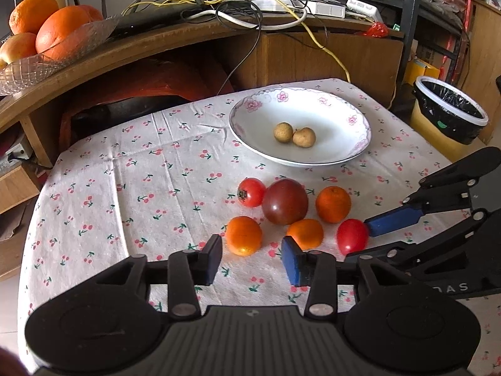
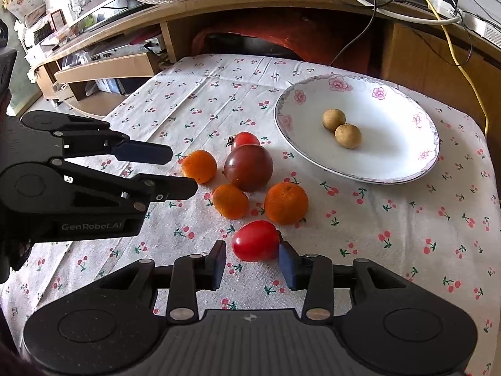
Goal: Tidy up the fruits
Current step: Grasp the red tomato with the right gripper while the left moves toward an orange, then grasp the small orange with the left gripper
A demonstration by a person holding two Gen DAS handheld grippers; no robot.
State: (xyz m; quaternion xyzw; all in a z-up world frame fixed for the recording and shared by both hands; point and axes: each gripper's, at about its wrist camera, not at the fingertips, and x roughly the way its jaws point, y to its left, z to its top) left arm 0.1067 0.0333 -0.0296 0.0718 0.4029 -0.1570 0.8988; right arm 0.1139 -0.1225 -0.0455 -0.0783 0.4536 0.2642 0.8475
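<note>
A white flowered plate (image 1: 341,109) (image 2: 391,150) holds two longans (image 1: 293,134) (image 2: 341,128). In front of it on the cherry-print cloth lie a dark purple tomato (image 1: 285,201) (image 2: 248,167), a small red tomato (image 1: 251,191) (image 2: 245,140), three mandarins and an oval red tomato (image 1: 352,236) (image 2: 256,240). My left gripper (image 1: 252,261) (image 2: 180,170) is open, its tips just short of the nearest mandarin (image 1: 243,235) (image 2: 199,166). My right gripper (image 2: 253,264) (image 1: 361,240) is open with the oval red tomato between its fingertips.
Behind the table runs a wooden shelf with a glass bowl of oranges (image 1: 47,31) and tangled cables (image 1: 250,9). A yellow bin with a black liner (image 1: 447,116) stands off the table's right side. The cloth (image 1: 125,188) left of the fruit is bare.
</note>
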